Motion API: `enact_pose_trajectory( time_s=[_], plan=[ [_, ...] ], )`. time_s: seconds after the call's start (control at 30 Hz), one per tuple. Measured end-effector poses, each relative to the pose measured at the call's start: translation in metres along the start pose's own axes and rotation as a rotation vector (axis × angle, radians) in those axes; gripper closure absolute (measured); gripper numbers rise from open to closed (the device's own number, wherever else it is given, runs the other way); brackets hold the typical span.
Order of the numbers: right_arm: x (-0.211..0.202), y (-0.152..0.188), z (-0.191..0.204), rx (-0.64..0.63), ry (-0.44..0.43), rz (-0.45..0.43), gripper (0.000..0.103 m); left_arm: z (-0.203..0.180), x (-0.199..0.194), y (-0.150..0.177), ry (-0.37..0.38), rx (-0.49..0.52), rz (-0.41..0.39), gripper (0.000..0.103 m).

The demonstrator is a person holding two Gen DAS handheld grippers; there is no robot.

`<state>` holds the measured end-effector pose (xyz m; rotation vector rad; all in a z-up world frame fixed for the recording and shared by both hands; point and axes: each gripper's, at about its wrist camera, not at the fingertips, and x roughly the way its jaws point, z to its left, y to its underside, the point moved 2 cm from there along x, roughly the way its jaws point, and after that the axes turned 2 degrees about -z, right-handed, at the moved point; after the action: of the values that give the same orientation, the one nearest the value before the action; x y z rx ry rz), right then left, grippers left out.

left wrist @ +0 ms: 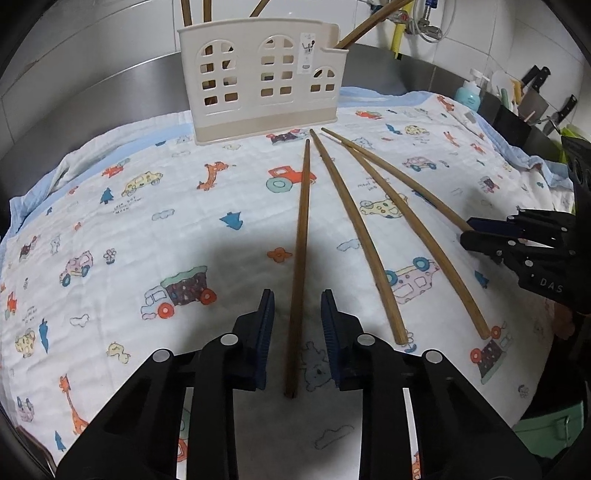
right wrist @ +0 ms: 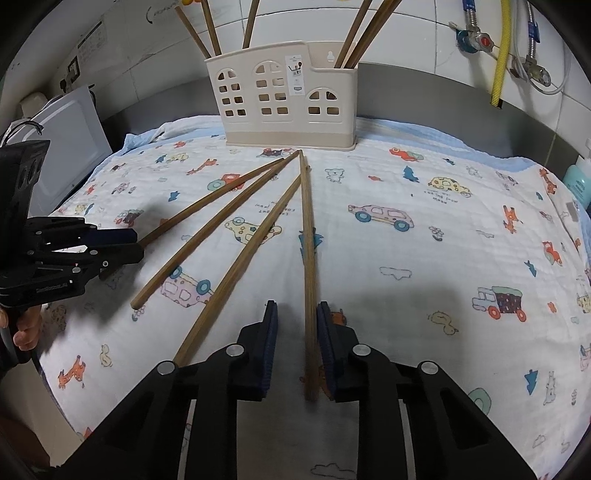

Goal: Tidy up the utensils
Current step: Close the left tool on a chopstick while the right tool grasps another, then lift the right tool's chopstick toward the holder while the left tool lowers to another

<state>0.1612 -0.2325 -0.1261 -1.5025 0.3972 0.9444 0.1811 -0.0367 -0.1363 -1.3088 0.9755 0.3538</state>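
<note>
Four long wooden chopsticks fan out on the printed quilted cloth (right wrist: 424, 258) covering the tabletop, tips meeting just before the cream plastic holder (right wrist: 288, 99) near the far edge. They look light, stiff, smooth and prone to roll, best pinched near the thick butt. The left gripper (left wrist: 297, 314) straddles the leftmost chopstick (left wrist: 301, 240) and the right gripper (right wrist: 297, 325) the rightmost chopstick (right wrist: 308, 240), both with jaws apart, unclamped.

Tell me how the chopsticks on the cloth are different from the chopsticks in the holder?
The chopsticks on the cloth lie flat, while the chopsticks in the holder stand up and lean. The ones on the cloth show from end to end, fanned out with their tips close together near the holder. The ones in the holder show only their tops above its wall. Both kinds are long, thin and brown.
</note>
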Motion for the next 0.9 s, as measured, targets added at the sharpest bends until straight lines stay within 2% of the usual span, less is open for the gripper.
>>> enact_pose_trajectory(
  time_s=[0.27, 0.37, 0.7, 0.83, 0.9],
  plan=[
    [0.0012, 0.0004, -0.0025, -0.004, 0.023, -0.008, 0.092, -0.0005, 0.0019, -0.0014, -0.015, 0.006, 0.0, 0.086],
    [0.0016, 0.0009, -0.0011, -0.016, 0.042, -0.009, 0.096, -0.0026, 0.0026, -0.0013, -0.028, 0.013, -0.001, 0.086],
    [0.0019, 0.0021, 0.0044, -0.047, 0.086, -0.013, 0.096, -0.0066, 0.0036, -0.0019, -0.06, 0.012, 0.001, 0.087],
    [-0.0001, 0.0014, 0.0061, -0.05, 0.091, -0.018, 0.096, -0.0043, 0.0029, -0.0031, -0.054, -0.018, 0.008, 0.096],
    [-0.0032, 0.0007, 0.006, -0.047, 0.092, -0.024, 0.096, -0.0032, 0.0015, -0.0032, -0.052, -0.022, 0.007, 0.096]
  ],
)
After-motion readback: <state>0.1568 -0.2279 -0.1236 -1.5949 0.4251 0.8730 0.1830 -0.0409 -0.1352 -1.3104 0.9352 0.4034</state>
